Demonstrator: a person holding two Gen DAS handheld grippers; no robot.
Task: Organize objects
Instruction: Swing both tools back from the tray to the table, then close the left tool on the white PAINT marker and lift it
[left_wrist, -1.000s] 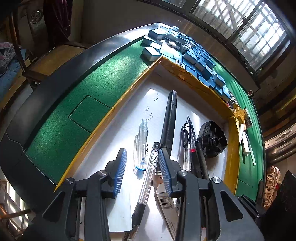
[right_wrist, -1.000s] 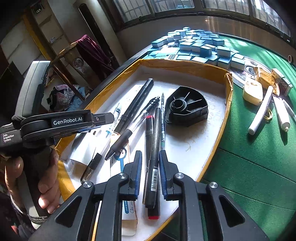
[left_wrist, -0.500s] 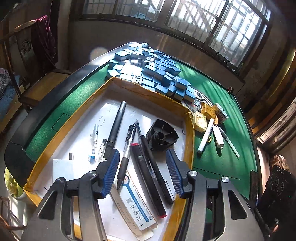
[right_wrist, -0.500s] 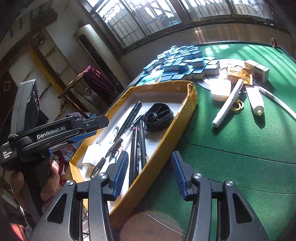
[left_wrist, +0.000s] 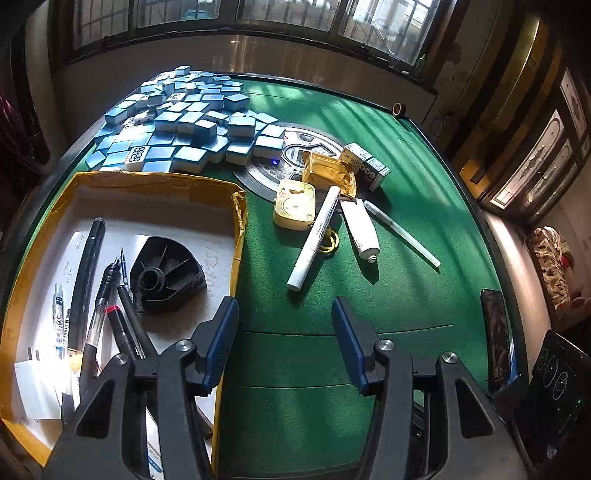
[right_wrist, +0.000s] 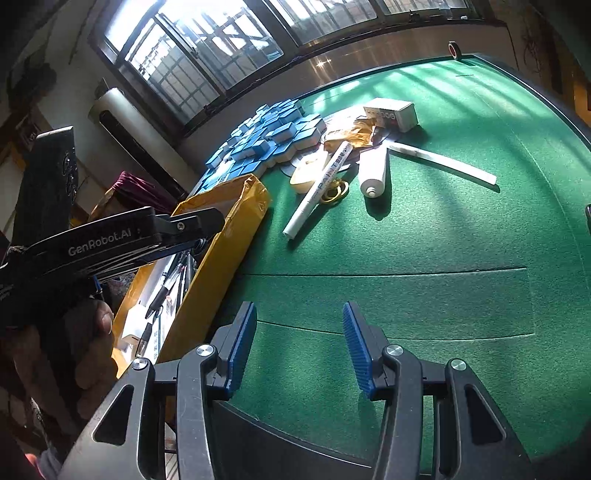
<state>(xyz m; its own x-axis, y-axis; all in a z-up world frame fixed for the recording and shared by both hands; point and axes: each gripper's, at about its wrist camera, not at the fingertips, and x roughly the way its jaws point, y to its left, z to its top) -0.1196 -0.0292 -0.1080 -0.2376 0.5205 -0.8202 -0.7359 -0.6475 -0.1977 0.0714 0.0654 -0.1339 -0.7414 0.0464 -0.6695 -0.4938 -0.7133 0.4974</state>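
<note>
- Jaws of our left gripper (left_wrist: 284, 345) stand apart with nothing between them, over bare green felt (left_wrist: 406, 295) just right of the box (left_wrist: 240, 221); they opened within the last second.
- Our right gripper (right_wrist: 299, 347) is likewise parted and empty above the felt; its jaws also just opened.
- In the right view we see the left gripper's black body, gripped by a hand (right_wrist: 74, 354), above the box's near end.
- Inside the box we see several pens (left_wrist: 86, 280) lying side by side, a black plastic part (left_wrist: 166, 275) to their right, and white paper under them.
- Beyond the grippers, loose on the felt, lie a white marker (left_wrist: 314, 240), a white tube (left_wrist: 360, 230) and a thin white pen (left_wrist: 402, 234), close together.
- A yellow case (left_wrist: 295, 205) touches the marker's far end; yellow rings (right_wrist: 334, 190) lie by the marker.
- Farther on sit a gold packet (left_wrist: 328, 173) and a small white carton (left_wrist: 365, 166).
- Blue tiles (left_wrist: 184, 122) are heaped behind the box.
</note>
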